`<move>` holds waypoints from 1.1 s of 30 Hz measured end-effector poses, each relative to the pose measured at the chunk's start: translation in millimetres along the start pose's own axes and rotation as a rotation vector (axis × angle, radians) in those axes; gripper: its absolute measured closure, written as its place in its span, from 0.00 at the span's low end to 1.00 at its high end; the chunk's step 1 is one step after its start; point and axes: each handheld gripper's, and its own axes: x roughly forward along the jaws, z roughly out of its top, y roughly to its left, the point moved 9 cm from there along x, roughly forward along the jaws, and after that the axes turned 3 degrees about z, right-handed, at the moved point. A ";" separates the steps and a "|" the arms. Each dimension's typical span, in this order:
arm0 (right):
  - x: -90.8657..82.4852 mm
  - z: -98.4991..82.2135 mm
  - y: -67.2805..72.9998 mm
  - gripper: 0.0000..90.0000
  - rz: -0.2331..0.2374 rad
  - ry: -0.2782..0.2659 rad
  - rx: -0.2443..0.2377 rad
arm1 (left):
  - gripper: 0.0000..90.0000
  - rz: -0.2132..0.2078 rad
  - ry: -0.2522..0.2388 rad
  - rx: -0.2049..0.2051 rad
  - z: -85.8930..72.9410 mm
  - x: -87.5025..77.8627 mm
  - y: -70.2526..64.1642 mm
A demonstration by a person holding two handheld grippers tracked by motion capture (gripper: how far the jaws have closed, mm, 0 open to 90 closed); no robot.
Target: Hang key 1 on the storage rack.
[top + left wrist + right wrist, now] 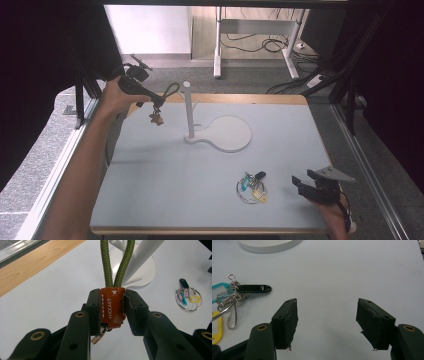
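Two grippers work apart: the left gripper [156, 101] clamps the keychain's orange tab [112, 307] above the table's [150, 190] far-left edge, left of the white post [188, 107]; the right gripper [301, 183] gapes wide, empty, near-right beside the key ring [251, 187], open tabletop between them.

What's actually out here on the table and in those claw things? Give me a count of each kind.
Key rings: 2, the green cord key ring clamped by its orange leather tab in the left gripper, and the wire ring of key tags lying on the table.
White peg stands: 1, the stand.
Grippers: 2, counting the open right gripper.
Total: 5
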 end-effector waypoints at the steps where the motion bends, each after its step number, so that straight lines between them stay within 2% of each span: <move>1: -0.1 0.0 -0.1 0.38 0.000 0.000 0.001 | 0.75 -0.004 -0.001 0.003 0.6 0.7 -0.2; 14: -0.6 -2.6 -2.9 0.38 -0.009 0.013 0.002 | 0.75 -0.044 -0.006 -0.014 -4.0 11.6 5.6; 20: -0.1 -3.7 -3.4 0.38 -0.015 0.019 0.000 | 0.75 -0.083 -0.003 0.003 -6.5 18.6 4.5; 33: -0.7 -4.3 -3.1 0.38 -0.017 0.022 -0.002 | 0.75 -0.120 0.019 0.013 -8.3 31.2 0.8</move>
